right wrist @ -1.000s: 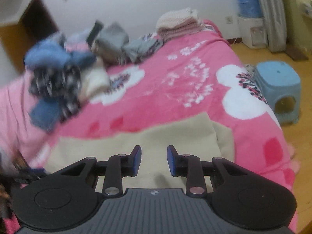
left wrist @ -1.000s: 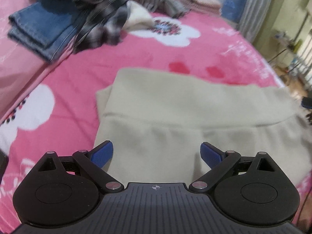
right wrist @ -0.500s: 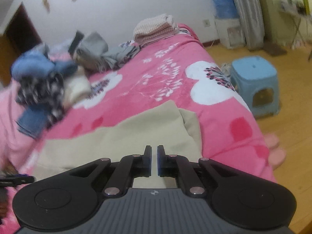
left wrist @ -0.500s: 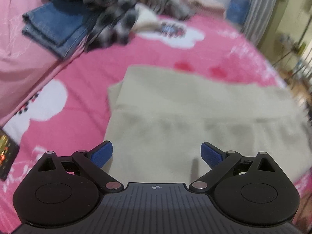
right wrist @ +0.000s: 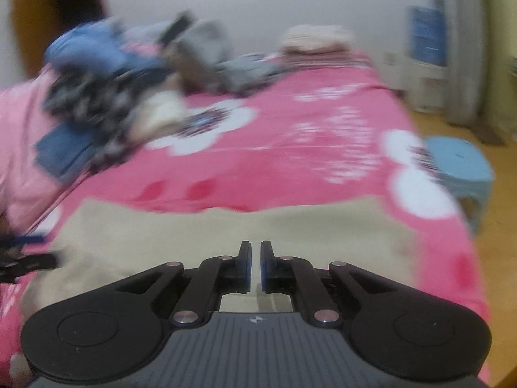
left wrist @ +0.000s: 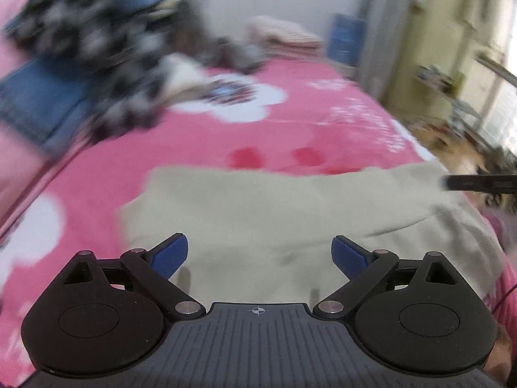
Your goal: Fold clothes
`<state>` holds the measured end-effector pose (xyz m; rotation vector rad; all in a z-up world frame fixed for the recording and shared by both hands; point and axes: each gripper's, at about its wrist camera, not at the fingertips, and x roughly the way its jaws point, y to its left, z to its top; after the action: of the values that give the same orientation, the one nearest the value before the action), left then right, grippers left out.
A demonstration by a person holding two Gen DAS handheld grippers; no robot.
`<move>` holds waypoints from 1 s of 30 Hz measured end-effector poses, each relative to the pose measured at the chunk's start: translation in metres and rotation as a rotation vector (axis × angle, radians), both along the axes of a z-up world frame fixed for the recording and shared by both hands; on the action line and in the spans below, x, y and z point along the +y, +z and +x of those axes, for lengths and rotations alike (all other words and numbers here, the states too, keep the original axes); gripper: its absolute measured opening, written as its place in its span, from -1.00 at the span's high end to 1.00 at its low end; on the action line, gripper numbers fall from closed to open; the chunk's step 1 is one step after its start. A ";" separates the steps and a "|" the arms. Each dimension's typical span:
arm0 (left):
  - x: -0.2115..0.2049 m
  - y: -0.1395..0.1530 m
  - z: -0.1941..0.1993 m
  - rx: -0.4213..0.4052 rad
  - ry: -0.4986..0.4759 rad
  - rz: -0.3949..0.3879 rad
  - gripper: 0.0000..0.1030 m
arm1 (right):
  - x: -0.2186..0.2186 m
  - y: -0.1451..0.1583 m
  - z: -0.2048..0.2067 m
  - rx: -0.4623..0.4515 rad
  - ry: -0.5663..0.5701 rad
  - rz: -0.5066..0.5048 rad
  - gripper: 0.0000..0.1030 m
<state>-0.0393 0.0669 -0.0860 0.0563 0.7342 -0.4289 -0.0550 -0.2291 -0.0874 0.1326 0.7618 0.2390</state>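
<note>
**Two grippers over one beige garment on the pink bed**

Two grippers, one piece of clothing. The beige garment [left wrist: 258, 207] lies spread flat across the near part of the pink flowered bedspread [left wrist: 200, 135], its far edge running roughly straight across with open pink cover beyond it. The left gripper [left wrist: 259, 253] hangs over the garment's near part with its blue pads spread wide and nothing between them. The garment's left edge sits just left of that gripper; past it is bare bedspread.

The right gripper [right wrist: 255, 266] has its jaws nearly together, just a thin slit showing. Beige cloth shows right under and behind the pads, but I can't tell if any is actually pinched.

Up at the far left there's a blurry pile of clothes [right wrist: 106, 97] with folded jeans [left wrist: 38, 100], well apart from the garment. A folded pinkish stack [right wrist: 316, 40] sits at the far end. Off the bed's right edge there's a light blue stool [right wrist: 458, 161] on the wooden floor [right wrist: 494, 258].
</note>
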 end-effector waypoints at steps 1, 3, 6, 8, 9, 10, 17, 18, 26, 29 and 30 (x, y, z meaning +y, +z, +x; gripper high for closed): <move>-0.012 -0.005 0.004 -0.017 -0.025 0.028 -0.88 | 0.013 -0.004 0.003 0.005 0.046 0.002 0.90; -0.021 -0.030 0.014 0.004 -0.013 0.107 -0.90 | 0.036 -0.022 0.012 0.060 0.094 -0.040 0.90; -0.007 -0.049 0.024 0.031 0.010 0.050 -1.00 | 0.046 -0.042 0.022 0.051 0.106 -0.093 0.93; -0.003 -0.038 0.019 0.026 0.017 0.055 -0.96 | 0.040 -0.034 0.026 0.088 0.075 -0.047 0.91; -0.001 -0.031 0.015 0.019 0.028 0.059 -0.94 | 0.036 -0.027 0.025 0.100 0.047 -0.027 0.89; 0.005 -0.023 0.010 0.014 0.038 0.048 -0.94 | 0.031 -0.020 0.021 0.103 0.026 -0.009 0.88; 0.039 -0.034 0.003 0.142 0.088 0.076 -0.96 | 0.007 -0.038 0.000 0.166 -0.064 -0.090 0.90; 0.042 -0.036 0.003 0.145 0.096 0.069 -0.99 | 0.001 -0.045 0.001 0.162 -0.074 -0.063 0.91; 0.073 0.007 -0.036 0.118 0.087 -0.005 -0.93 | -0.024 -0.004 -0.035 0.203 -0.118 0.104 0.76; 0.082 0.010 -0.063 0.148 0.053 -0.024 -0.93 | -0.011 -0.004 -0.060 0.208 -0.053 0.059 0.63; 0.083 0.003 -0.067 0.165 0.061 -0.025 -0.93 | -0.005 -0.006 -0.067 0.211 -0.032 0.031 0.63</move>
<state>-0.1058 0.1498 -0.0832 -0.0252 0.8907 -0.3873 -0.1224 -0.2337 -0.0938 0.2014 0.9649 0.2078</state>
